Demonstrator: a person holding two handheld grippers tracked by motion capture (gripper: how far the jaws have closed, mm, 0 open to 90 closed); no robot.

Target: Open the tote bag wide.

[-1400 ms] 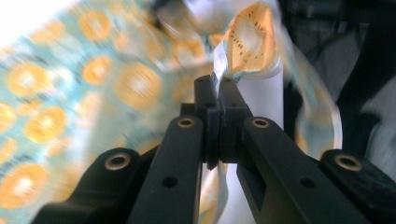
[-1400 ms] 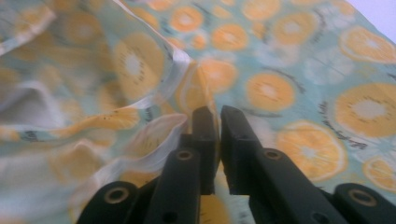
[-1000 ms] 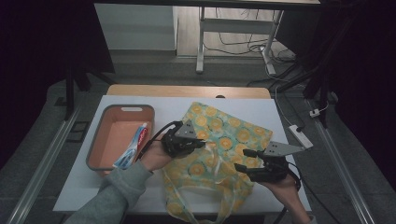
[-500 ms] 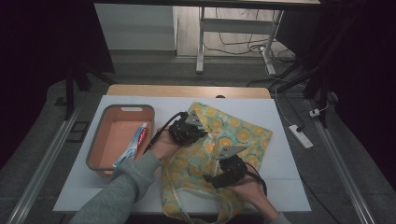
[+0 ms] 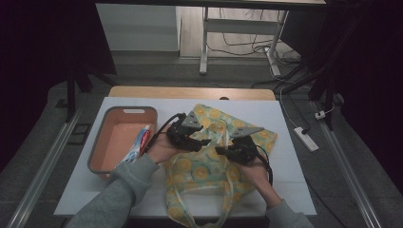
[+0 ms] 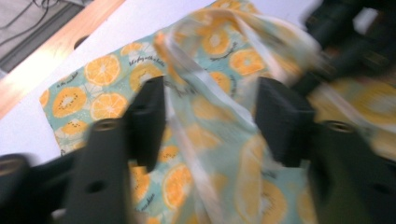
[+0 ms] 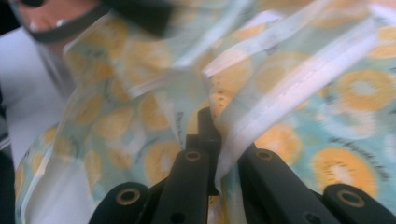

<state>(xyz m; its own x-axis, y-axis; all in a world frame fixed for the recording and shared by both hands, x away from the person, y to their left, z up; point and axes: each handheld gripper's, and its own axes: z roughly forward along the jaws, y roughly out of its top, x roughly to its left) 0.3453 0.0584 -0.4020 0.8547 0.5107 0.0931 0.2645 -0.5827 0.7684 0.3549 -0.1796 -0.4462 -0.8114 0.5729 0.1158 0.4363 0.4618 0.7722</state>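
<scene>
Two tongs work a fruit-print bag (image 5: pixel 214 166) beside the orange tray (image 5: pixel 97 156): my right gripper (image 7: pixel 219 140) pinches the bag's white-edged rim, my left gripper (image 6: pixel 210 116) stands spread around a raised fold. Thin cloth could slip free if I pull unevenly.

Fabric tote bag (image 5: pixel 209 166): pale teal, orange-slice print, whitish strap handles. Lies mostly flat on the white surface (image 5: pixel 285 118), just right of the orange bin (image 5: pixel 119 142), mouth end toward the person. Cloth around the opening is rumpled and lifted. Right tongs (image 7: pixel 219 135) pinch a whitish hem edge near the mouth. Left tongs (image 6: pixel 210 107) straddle a raised fold and strap, jaws wide apart. One handle loop hangs off the surface's near edge.
</scene>
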